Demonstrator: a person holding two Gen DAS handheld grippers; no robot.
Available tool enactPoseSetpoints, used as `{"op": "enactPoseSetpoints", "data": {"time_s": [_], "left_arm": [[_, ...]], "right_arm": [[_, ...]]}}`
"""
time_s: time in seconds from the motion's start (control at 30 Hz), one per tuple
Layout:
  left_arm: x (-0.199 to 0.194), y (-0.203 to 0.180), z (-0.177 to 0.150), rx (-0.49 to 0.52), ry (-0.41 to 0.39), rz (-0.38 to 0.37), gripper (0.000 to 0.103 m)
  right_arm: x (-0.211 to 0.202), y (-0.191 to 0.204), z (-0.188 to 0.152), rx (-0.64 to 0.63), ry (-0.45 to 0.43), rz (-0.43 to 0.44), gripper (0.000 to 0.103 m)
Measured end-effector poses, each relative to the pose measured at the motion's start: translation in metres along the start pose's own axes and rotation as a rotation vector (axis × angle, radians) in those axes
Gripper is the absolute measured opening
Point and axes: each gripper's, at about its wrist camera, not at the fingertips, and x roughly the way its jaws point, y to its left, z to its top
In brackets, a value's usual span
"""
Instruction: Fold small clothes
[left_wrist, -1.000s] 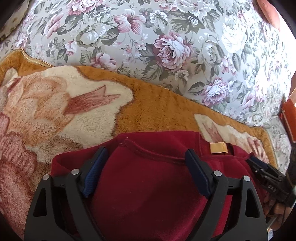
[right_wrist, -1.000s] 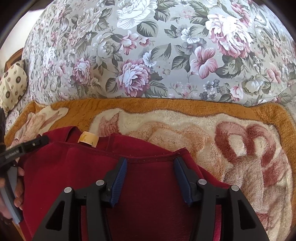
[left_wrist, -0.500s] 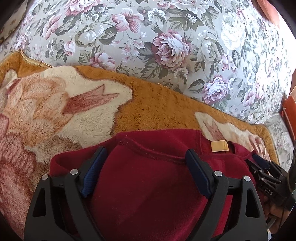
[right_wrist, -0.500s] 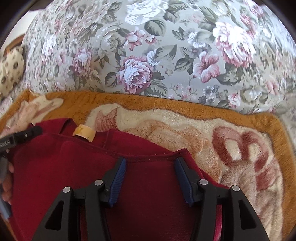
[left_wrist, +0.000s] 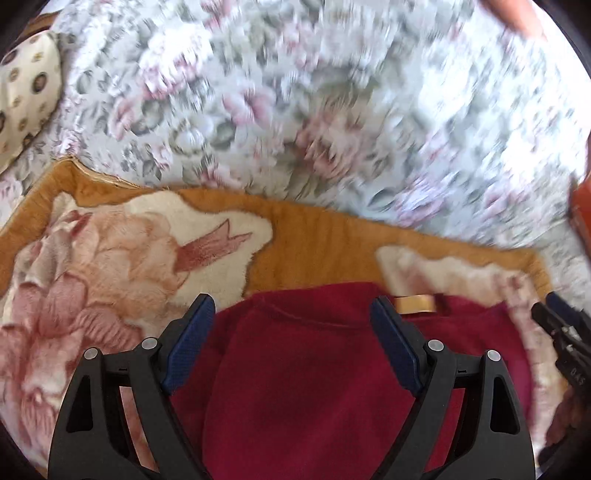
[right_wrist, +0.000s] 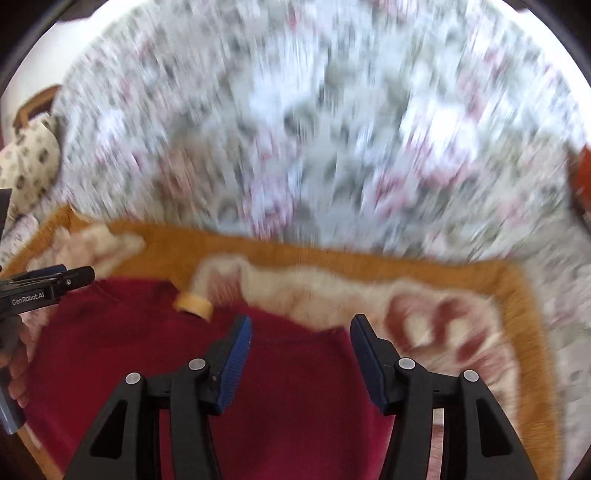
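Note:
A dark red fleece garment (left_wrist: 303, 373) lies on an orange and cream plush blanket (left_wrist: 317, 243), its tan neck label (left_wrist: 413, 303) at the far edge. My left gripper (left_wrist: 291, 328) is open over the garment's left part, nothing between its blue pads. In the right wrist view the garment (right_wrist: 122, 354) and its label (right_wrist: 192, 305) fill the lower left. My right gripper (right_wrist: 301, 343) is open over the garment's right edge, empty. Each gripper shows at the side of the other's view: the right one (left_wrist: 561, 325) and the left one (right_wrist: 48, 284).
The blanket (right_wrist: 406, 273) lies on a sofa with grey floral upholstery (left_wrist: 332, 110), blurred by motion. A cream patterned cushion (left_wrist: 22, 92) sits at the far left. Something orange-red (left_wrist: 581, 218) stands at the right edge.
Both grippers have pulled back and risen quickly from the garment's top edge, both still open. The view now takes in more of the sofa back and is motion-blurred.

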Motion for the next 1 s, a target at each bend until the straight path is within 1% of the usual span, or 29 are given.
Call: {"op": "enactPoseSetpoints", "data": {"time_s": [0.07,0.1,0.17,0.23,0.33,0.47,0.53,0.6,0.67,0.73,0.83,1.0], "left_arm": [[-0.029,0.003,-0.008,-0.025,-0.027,-0.034,0.086],[-0.04,0.004,-0.011,-0.032,-0.04,-0.039,0.086],[-0.064,0.007,-0.024,-0.053,-0.055,-0.049,0.086],[-0.08,0.01,-0.037,-0.068,-0.068,-0.066,0.086],[-0.102,0.017,-0.069,-0.114,-0.083,-0.069,0.086],[-0.116,0.021,-0.125,-0.163,-0.04,-0.085,0.086],[-0.122,0.017,-0.15,-0.161,-0.042,-0.086,0.086],[-0.13,0.007,-0.174,-0.116,-0.07,-0.059,0.086],[-0.132,0.001,-0.19,-0.079,-0.092,-0.047,0.086],[-0.13,-0.004,-0.198,-0.063,-0.095,-0.041,0.086],[-0.129,-0.002,-0.198,-0.065,-0.102,-0.038,0.086],[-0.118,-0.005,-0.199,-0.057,-0.063,-0.006,0.086]], "right_arm": [[-0.027,0.003,-0.002,0.005,-0.03,-0.006,0.054],[-0.038,0.005,-0.005,0.012,-0.041,-0.005,0.054],[-0.058,0.011,-0.015,0.029,-0.047,-0.001,0.054],[-0.076,0.018,-0.03,0.05,-0.051,0.01,0.054],[-0.096,0.035,-0.06,0.061,-0.046,0.015,0.054],[-0.113,0.068,-0.103,0.038,-0.053,0.036,0.054],[-0.117,0.085,-0.124,0.019,-0.061,0.039,0.054],[-0.117,0.099,-0.14,-0.013,-0.054,0.044,0.054],[-0.119,0.109,-0.144,-0.063,-0.054,0.027,0.054],[-0.121,0.111,-0.144,-0.074,-0.066,0.03,0.054],[-0.116,0.113,-0.147,-0.079,-0.046,0.024,0.054],[-0.113,0.108,-0.148,-0.053,-0.04,0.01,0.054]]}}
